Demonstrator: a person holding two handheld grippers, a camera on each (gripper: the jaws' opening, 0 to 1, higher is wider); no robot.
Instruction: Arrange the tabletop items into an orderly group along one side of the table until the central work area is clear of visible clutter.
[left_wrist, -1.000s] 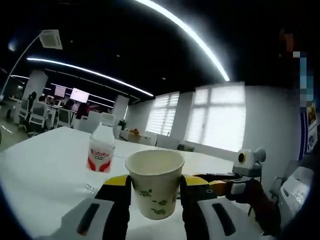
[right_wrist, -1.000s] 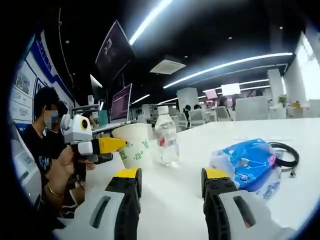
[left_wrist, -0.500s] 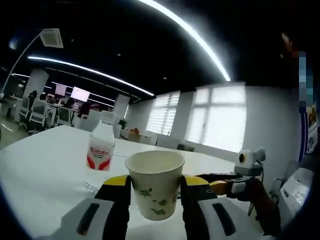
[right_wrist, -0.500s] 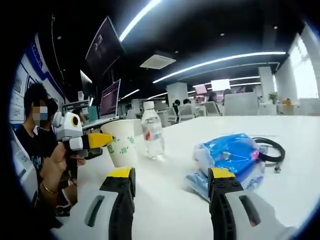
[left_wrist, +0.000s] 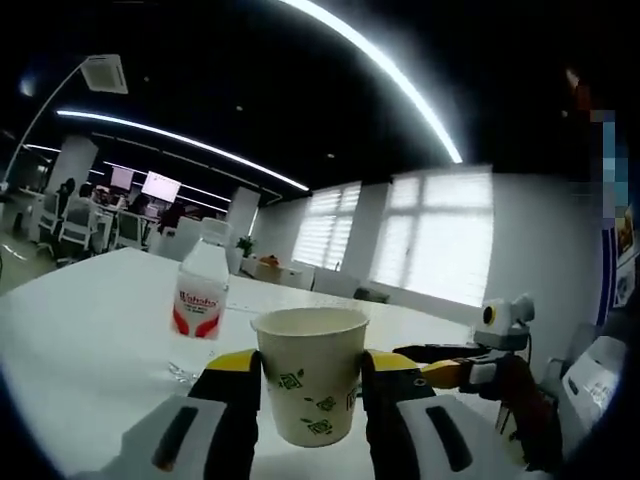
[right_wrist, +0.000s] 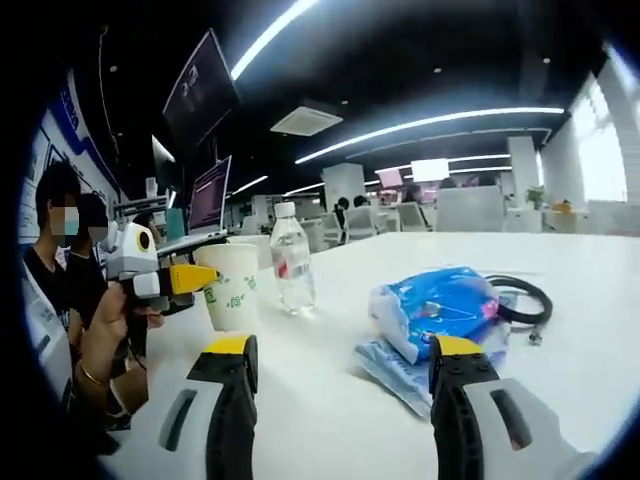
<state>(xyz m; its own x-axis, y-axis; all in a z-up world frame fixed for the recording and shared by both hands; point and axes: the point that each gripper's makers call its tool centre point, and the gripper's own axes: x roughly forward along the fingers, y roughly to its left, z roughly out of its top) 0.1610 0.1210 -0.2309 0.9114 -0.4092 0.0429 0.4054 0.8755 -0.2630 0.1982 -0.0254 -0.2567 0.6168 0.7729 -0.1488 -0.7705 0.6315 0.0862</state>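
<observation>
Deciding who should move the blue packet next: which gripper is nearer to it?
Right. The right gripper is open just short of the blue packet, which lies ahead of its jaws. The left gripper is off beyond the bottle, shut on the cup.

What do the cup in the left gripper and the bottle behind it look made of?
The cup looks like matte paper: an opaque cream wall with a rolled rim and printed green marks. It sits between the left gripper's fingers. The bottle looks like clear, glossy plastic, see-through with a red label.
</observation>
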